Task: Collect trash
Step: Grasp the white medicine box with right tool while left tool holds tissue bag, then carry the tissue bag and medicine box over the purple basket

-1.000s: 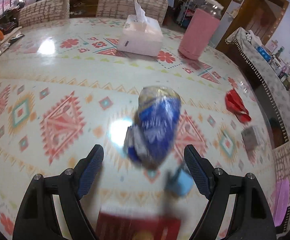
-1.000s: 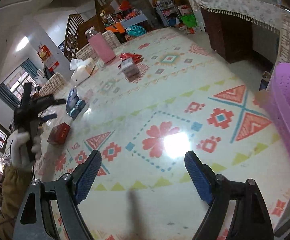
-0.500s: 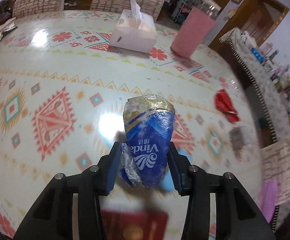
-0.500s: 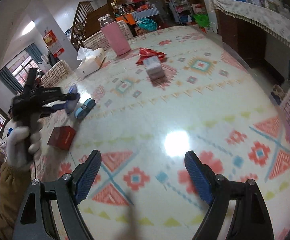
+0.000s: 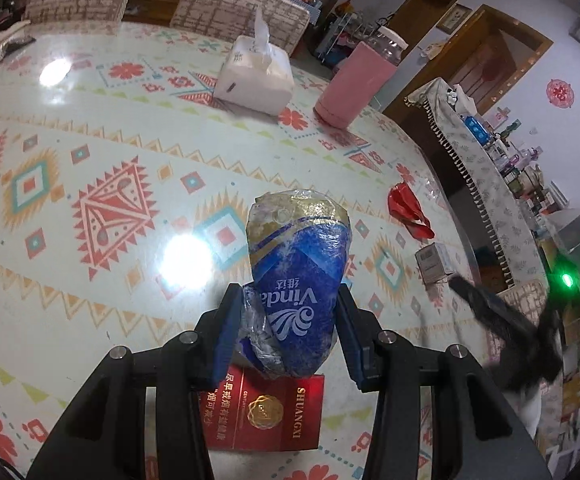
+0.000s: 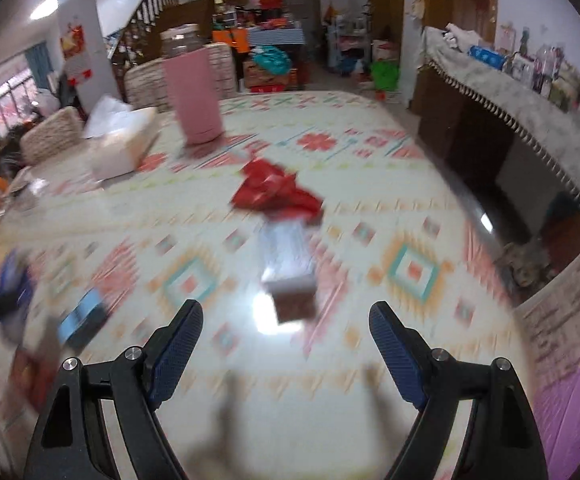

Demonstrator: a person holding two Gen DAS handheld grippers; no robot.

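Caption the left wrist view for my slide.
Left gripper shut on a crumpled blue Vinda wrapper, above a red cigarette box on the patterned table.

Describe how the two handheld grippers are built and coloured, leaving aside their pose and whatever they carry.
The left gripper and the right gripper look alike: each has a matte black forked frame with triangular cut-outs, silver round bolt heads at the joints, and two fingers faced with dark blue textured pads. No cables, labels or sleeves show in these views.
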